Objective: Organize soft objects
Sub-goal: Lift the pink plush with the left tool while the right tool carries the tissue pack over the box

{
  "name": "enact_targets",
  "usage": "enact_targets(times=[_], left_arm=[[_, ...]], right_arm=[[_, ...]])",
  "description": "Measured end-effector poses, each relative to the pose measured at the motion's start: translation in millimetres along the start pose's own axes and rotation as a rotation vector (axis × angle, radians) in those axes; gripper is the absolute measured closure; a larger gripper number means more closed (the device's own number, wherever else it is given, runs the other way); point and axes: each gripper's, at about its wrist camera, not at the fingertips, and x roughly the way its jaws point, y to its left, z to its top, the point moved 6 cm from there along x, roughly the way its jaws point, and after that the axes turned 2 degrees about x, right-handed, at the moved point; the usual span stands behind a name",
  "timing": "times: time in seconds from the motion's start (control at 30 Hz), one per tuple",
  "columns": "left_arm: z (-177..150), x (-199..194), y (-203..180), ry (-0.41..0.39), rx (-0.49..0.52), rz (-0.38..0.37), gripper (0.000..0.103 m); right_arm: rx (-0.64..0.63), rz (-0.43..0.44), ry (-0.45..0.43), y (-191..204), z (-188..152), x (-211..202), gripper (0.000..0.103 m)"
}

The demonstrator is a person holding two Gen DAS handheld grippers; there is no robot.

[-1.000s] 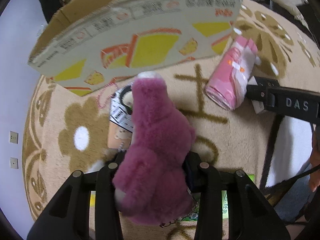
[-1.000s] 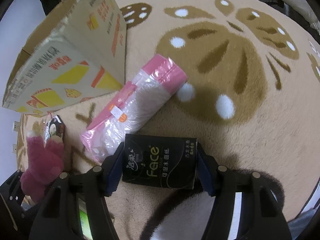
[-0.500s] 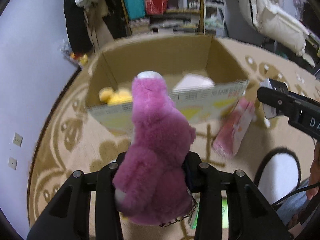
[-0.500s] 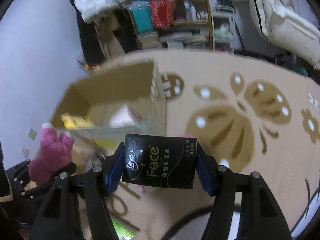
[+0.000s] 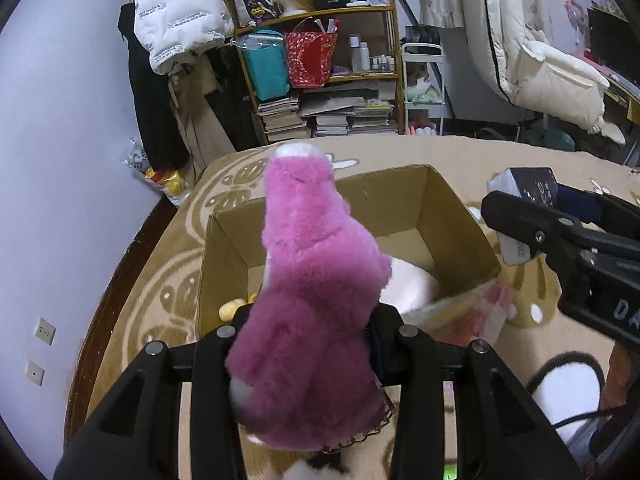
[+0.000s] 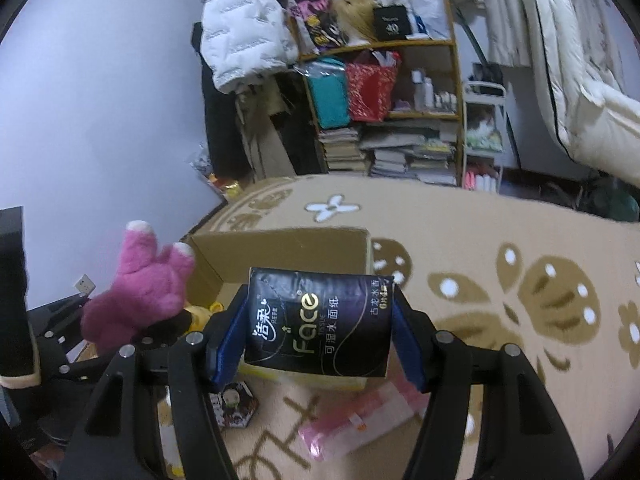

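The left gripper (image 5: pixel 306 334) is clamped on a fuzzy magenta plush toy with white-tipped ears (image 5: pixel 310 300); the fingers press into the toy's lower body at a narrow gap, and the toy stands upright between them, ears uppermost. A thin metal chain (image 5: pixel 360 438) hangs from the toy's underside. The right gripper (image 6: pixel 318 330) is clamped on a black soft pack of facial tissues with gold "Face" lettering (image 6: pixel 318 328); its blue-padded fingers (image 6: pixel 226 340) press on both short ends of the pack, which lies crosswise between them. Both held items are raised above the floor, in front of an open brown cardboard box (image 5: pixel 440 208) that stands on a beige round carpet with brown flower patterns (image 6: pixel 500 240). The box contains a yellow soft item (image 5: pixel 229 310) and a pale pink soft item (image 5: pixel 408 284). A pink-and-white plastic-wrapped soft pack (image 6: pixel 360 420) lies on the carpet just beside the box's near wall. A wooden shelf unit with books and bags (image 5: pixel 332 80) stands at the far wall.
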Motion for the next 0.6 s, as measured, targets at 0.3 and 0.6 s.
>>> enact_targets(times=[0.3, 0.6], left_arm=[[6.6, 21.0, 12.0, -0.016, -0.043, 0.017, 0.065], [-8.3, 47.8, 26.0, 0.015, -0.117, 0.033, 0.064]], right_arm=[[-0.036, 0.056, 0.008, 14.0, 3.4, 27.2, 0.034], [-0.053, 0.051, 0.047, 12.2, -4.7, 49.1, 0.034]])
